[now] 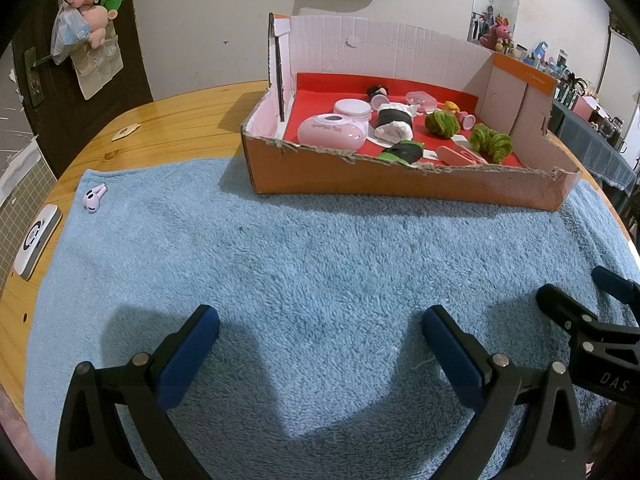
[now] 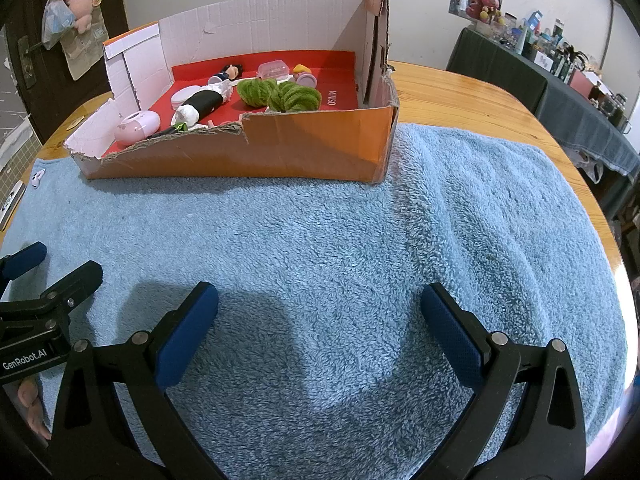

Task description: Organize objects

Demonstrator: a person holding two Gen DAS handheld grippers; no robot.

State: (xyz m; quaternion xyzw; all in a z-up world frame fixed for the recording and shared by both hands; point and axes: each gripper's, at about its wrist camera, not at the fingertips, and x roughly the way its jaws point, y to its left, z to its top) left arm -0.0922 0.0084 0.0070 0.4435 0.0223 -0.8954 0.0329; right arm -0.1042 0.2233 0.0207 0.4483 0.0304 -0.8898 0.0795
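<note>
Both the left gripper [image 1: 320, 344] and right gripper [image 2: 319, 322] hover with jaws apart and empty over the fluffy blue towel [image 1: 320, 260] covering the round wooden bench [image 1: 168, 120]. Nearly everything already lies in the cut-down orange cardboard box [image 1: 400, 180]. The left view alone clearly shows the stray lilac earbuds [image 1: 94, 199] on the towel's corner, likely next.

fluffy light-blue towel [image 2: 360, 216] | orange cardboard box, red-lined [image 2: 320, 148] | two fuzzy green bundles [image 2: 294, 96] | pale-pink oval case [image 1: 332, 130] | lilac earbud [image 1: 93, 199] | honey-brown wooden surface [image 2: 460, 96] | black gripper fingers, blue pads [image 2: 188, 336]
</note>
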